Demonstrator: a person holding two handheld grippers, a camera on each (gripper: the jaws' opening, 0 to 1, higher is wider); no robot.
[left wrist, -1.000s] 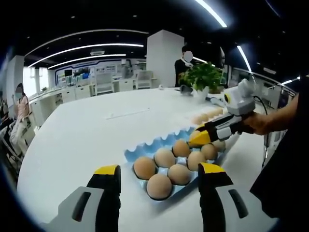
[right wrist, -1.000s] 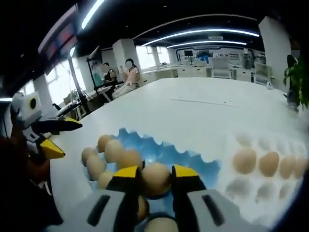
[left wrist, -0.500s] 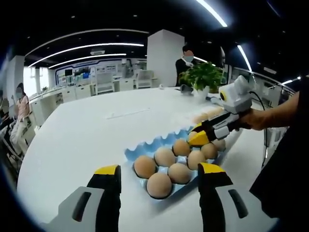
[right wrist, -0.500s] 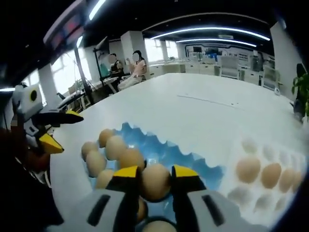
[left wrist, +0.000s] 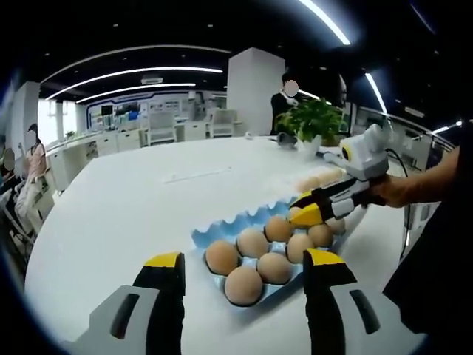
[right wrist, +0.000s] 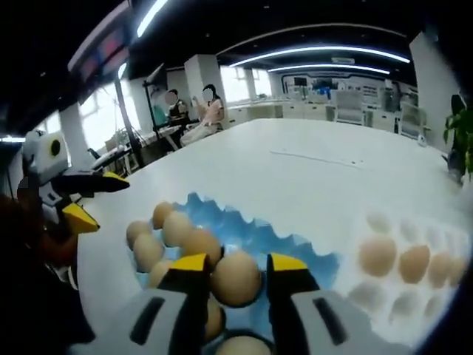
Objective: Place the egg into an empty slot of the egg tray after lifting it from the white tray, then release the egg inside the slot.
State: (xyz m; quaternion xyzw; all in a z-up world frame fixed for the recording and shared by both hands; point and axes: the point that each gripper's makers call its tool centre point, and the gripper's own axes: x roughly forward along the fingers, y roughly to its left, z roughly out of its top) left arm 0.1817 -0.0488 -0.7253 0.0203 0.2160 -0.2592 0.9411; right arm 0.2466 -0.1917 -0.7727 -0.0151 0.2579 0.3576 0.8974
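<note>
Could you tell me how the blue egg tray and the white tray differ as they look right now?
The blue egg tray is bright blue with a scalloped edge; the white tray is pale and nearly blends into the table. The blue egg tray lies under the right gripper, whose jaws flank an egg; the white tray sits off to the side, away from that gripper. Both hold brown eggs and have empty slots.

The eggs (left wrist: 245, 284) are tan-brown, sitting in a light blue egg tray (left wrist: 222, 231) with a scalloped edge. The white tray (right wrist: 443, 228) at the table's far edge carries tan eggs. The table (left wrist: 126, 200) is plain white. Both grippers, left (left wrist: 244, 292) and right (right wrist: 236, 277), have black jaws with yellow tips and grey bodies.
</note>
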